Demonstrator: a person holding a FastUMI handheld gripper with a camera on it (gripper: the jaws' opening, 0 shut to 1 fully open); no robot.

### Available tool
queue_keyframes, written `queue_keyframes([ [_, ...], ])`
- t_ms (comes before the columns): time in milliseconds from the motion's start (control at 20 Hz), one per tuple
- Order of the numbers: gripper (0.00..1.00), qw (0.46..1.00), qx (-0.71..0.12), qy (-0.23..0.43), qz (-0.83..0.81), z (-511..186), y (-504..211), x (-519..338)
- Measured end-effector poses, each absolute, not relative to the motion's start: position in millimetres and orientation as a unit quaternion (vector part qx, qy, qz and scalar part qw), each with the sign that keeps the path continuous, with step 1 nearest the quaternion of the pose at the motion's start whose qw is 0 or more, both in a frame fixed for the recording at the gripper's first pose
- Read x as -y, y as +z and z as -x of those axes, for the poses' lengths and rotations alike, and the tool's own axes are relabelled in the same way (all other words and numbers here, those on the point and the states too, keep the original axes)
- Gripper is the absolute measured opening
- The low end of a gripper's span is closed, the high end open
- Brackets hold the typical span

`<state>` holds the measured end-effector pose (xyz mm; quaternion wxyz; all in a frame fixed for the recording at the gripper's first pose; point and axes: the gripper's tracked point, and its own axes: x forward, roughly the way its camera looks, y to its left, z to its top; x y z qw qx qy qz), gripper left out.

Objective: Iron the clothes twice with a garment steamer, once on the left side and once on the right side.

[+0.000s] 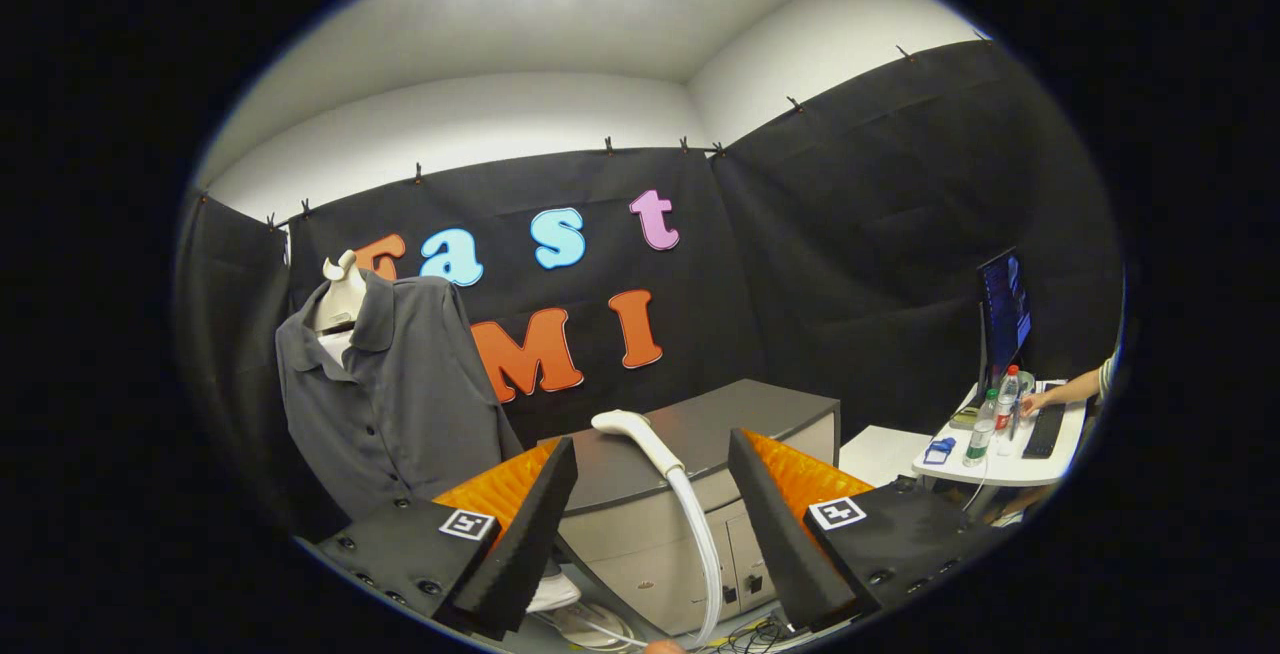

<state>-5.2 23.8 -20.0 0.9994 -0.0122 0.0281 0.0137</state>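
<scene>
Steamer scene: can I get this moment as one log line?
gripper: open, empty | steamer head: on cabinet, between fingers | shirt: hanging, beyond | ironing: not started

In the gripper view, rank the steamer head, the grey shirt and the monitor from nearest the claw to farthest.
Claw is open, holding nothing.
1. Steamer head, just ahead, between the fingers, on the cabinet.
2. Grey shirt, beyond the left finger, on a mannequin.
3. Monitor, far right, on a desk.
</scene>
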Motion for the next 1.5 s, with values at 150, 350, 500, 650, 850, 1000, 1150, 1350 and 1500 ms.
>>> queue_keyframes([
  [150,0.98,0.999,-0.03,0.013,0.014,6,-21,-27],
  [350,0.98,0.999,-0.037,0.03,0.024,0,-22,-40],
  [500,0.98,0.997,-0.056,0.051,0.029,-14,-26,-50],
  [650,0.98,0.995,-0.075,0.064,0.023,-36,-33,-55],
  [850,0.98,0.992,-0.098,0.076,0.032,-71,-46,-60],
  [1000,0.98,0.989,-0.118,0.083,0.043,-107,-59,-60],
  [1150,0.98,0.984,-0.145,0.086,0.059,-148,-77,-55],
  [1350,0.98,0.977,-0.174,0.089,0.083,-208,-104,-49],
  [1500,0.98,0.97,-0.197,0.096,0.104,-251,-127,-46],
])
